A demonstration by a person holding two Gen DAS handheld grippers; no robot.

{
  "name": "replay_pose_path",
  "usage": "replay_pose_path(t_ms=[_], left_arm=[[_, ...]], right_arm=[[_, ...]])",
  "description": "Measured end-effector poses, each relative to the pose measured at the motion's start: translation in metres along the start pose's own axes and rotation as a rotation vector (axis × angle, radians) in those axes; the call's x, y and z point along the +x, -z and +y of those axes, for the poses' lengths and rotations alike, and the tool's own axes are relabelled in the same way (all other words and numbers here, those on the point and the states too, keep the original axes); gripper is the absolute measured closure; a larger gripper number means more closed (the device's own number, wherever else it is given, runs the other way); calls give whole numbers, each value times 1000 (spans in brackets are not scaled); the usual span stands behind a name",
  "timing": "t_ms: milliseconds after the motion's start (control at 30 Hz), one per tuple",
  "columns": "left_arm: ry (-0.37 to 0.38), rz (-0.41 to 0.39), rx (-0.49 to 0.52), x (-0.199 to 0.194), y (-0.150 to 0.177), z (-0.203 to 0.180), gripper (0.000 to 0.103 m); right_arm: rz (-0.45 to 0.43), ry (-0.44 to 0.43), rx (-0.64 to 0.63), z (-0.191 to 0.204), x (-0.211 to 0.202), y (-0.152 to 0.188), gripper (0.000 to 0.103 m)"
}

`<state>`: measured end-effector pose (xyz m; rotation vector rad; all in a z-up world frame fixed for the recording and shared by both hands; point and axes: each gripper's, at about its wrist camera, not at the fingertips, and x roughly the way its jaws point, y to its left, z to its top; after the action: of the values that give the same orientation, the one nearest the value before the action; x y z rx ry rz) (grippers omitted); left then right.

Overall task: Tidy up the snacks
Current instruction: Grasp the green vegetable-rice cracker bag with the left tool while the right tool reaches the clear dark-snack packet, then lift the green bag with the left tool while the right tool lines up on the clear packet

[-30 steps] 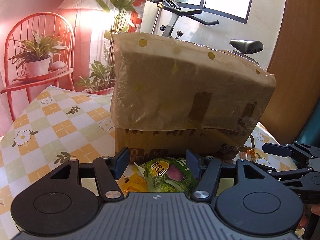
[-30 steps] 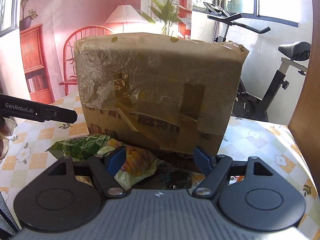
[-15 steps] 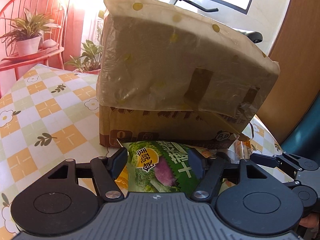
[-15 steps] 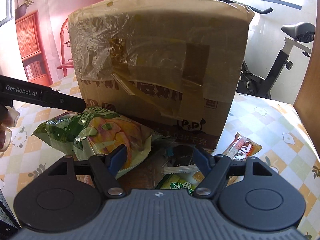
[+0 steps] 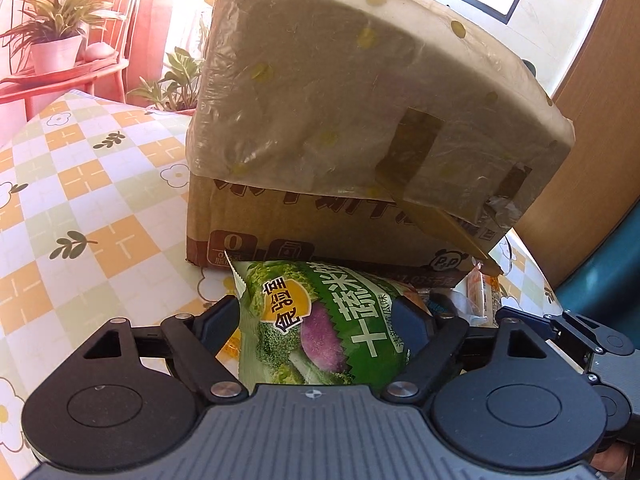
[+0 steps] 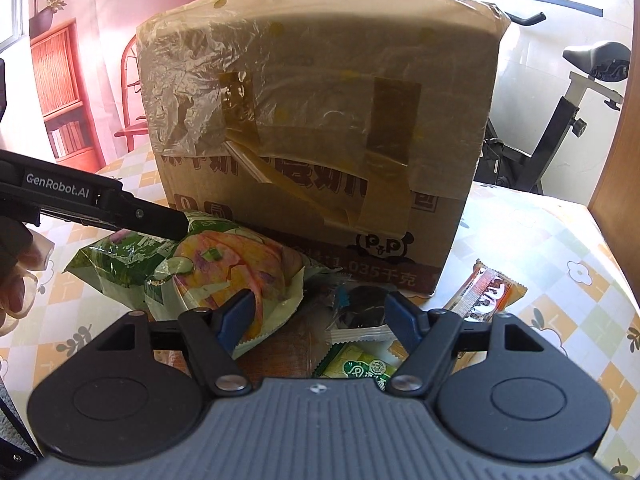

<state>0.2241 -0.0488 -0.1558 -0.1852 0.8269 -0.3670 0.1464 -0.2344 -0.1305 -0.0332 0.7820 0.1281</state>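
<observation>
Here the green snack bag (image 5: 316,320) lies between the left gripper's (image 5: 320,320) opening jaws, seemingly untouched.

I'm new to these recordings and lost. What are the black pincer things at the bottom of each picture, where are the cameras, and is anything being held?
Each picture comes from a camera mounted on a hand-held two-finger gripper, looking along its fingers. The left gripper is opening around a green snack bag; whether its pads press the bag is unclear. The right gripper is open over small packets, holding nothing. Behind stands a taped cardboard box on a checked tablecloth. An orange packet lies beside it.
</observation>
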Motion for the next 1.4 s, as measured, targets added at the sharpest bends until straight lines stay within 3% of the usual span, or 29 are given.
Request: replay_pose_path(t_ms=[467, 667, 933, 1033, 1100, 1167, 1233, 1400], left_arm=[[34, 32, -67, 8, 1, 15, 12], [25, 91, -72, 17, 1, 22, 3], [106, 115, -166, 28, 8, 22, 4], [107, 98, -161, 28, 11, 16, 10], [96, 82, -131, 24, 10, 10, 20], [101, 62, -130, 19, 10, 10, 38], [123, 43, -132, 13, 8, 11, 45], [103, -8, -56, -5, 5, 1, 53]], right_arm=[[-7, -1, -4, 3, 0, 1, 29], [-9, -5, -7, 3, -1, 1, 29], [0, -2, -16, 5, 2, 0, 34], [0, 2, -17, 5, 2, -1, 35], [-1, 6, -18, 6, 1, -1, 35], [-3, 10, -17, 5, 0, -1, 35], [-2, 10, -12, 4, 0, -1, 35], [-4, 4, -8, 2, -3, -1, 31]])
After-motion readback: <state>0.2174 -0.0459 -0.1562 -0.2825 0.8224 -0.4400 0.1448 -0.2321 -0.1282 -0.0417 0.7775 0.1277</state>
